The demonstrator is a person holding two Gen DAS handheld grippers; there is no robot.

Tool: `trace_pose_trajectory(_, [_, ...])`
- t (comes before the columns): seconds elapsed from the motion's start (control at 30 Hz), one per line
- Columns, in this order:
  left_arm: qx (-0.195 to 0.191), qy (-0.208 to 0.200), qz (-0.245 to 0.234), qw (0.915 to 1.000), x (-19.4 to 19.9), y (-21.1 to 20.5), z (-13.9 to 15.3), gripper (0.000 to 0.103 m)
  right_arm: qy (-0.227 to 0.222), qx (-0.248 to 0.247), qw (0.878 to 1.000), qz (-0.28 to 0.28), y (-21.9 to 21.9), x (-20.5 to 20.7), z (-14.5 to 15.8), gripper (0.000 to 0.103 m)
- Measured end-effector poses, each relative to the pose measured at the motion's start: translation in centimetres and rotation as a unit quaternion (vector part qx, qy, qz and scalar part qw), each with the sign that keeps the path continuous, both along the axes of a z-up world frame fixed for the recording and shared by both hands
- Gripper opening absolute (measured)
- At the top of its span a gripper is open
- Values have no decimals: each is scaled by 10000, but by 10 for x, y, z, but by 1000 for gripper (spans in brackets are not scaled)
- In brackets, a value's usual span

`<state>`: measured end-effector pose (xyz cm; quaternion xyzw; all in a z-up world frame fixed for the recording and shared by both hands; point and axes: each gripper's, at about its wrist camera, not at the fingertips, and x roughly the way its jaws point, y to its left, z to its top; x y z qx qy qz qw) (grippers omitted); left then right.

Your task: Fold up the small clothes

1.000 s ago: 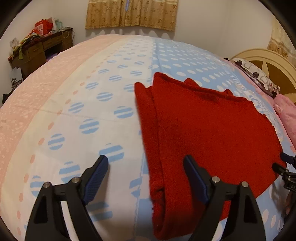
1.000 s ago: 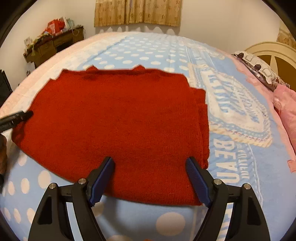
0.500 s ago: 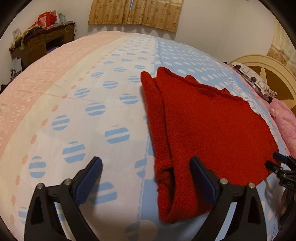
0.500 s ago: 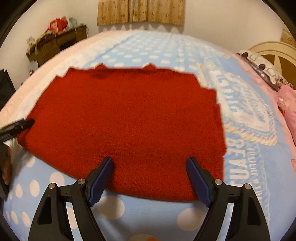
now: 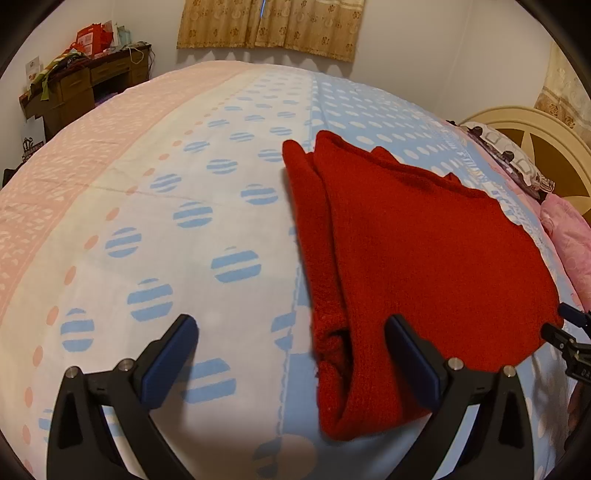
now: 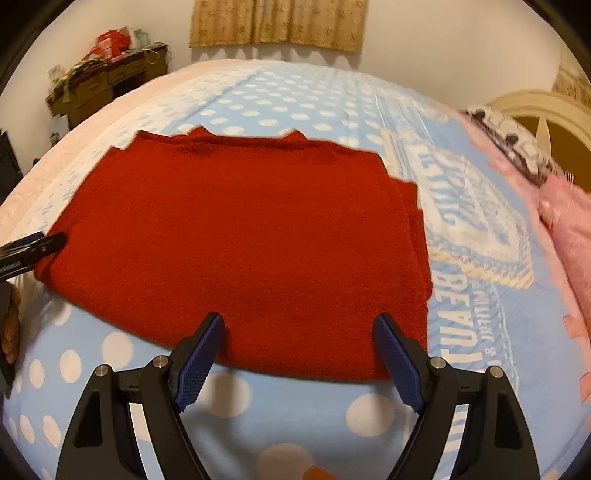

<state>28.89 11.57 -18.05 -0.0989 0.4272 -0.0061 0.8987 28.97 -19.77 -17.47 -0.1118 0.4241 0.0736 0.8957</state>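
A red knitted garment lies folded flat on the bed; it also shows in the right wrist view. A folded sleeve strip runs along its left edge. My left gripper is open and empty, above the garment's near left corner. My right gripper is open and empty, above the garment's near edge. The right gripper's tip shows at the far right of the left wrist view. The left gripper's tip shows at the left of the right wrist view.
The bed sheet is light blue, white and pink with dots. A pink pillow and a cream headboard are at the right. A cluttered wooden desk stands far left by the wall. Curtains hang behind.
Both grippers have pulled back and risen a little from the garment. The garment lies still and both stay open.
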Motion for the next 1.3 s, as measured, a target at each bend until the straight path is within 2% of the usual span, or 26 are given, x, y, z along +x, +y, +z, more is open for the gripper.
trace_pose_trajectory(0.17, [35,13,14,10000,-5,2,6,103,-282,-253,9981,495,39,-13,7,83])
trace_pose_trajectory(0.33, [138,21,-79,9999,-13,5,12,103,-588,-635,9896,1151,89,-27,3,83])
trace_pose_trajectory(0.43, [94,115,-97,9998,-16,11,13,103,-614,-635,9861,1411,112,-31,-1,83])
trace_pose_trajectory(0.83, [641,190,-75,9977,-8,33,17,103,-1027,-1205,9615,2246,181,-52,-16,78])
trace_pose_trajectory(0.97, [689,206,-57,9974,-6,39,15,103,-1113,-1330,9561,2363,192,-55,-21,77])
trace_pose_trajectory(1.1, [676,306,-65,9972,-4,42,9,103,-1120,-1373,9543,2407,194,-54,-21,72])
trace_pose_trajectory(1.2, [555,322,-88,9979,-6,43,10,103,-1033,-1146,9593,2364,172,-53,-10,72])
trace_pose_trajectory(1.3, [520,282,-132,9982,-7,41,13,103,-1021,-1040,9693,1982,137,-44,2,71])
